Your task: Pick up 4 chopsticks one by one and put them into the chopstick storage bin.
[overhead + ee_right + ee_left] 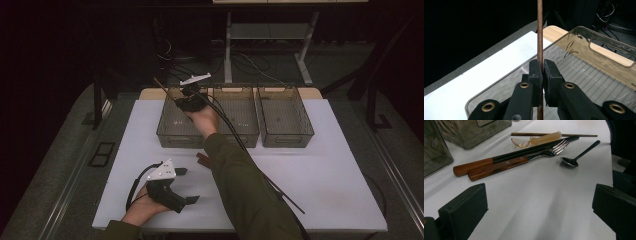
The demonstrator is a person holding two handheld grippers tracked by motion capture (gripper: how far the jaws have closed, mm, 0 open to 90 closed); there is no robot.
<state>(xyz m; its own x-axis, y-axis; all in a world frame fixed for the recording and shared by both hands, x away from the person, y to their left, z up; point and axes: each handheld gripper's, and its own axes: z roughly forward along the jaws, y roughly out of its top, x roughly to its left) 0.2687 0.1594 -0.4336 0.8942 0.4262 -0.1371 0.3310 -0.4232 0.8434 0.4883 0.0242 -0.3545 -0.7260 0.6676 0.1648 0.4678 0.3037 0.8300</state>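
Right now the right tool (pixel 542 75) has its jaws pinched tight on a thin brown chopstick (pixel 540 30), held over the leftmost clear bin (pixel 172 131) of three at the far side of the white surface (pixel 325 170). Left tool (pixel 186 186) sits near the front edge w/ jaws wide apart, nothing between them; fork (pixel 544 153), dark spoon (pixel 574 160), amber plastic spoon (pixel 531 141) & a second chopstick (pixel 584 135) lie ahead of it. Step in hand looks like dropping the stick into that bin. To do it well: tilt the stick so it lies along the bin's length, lower until the low end is inside the walls, then open. Let go too high & it may bounce out or catch the rim.
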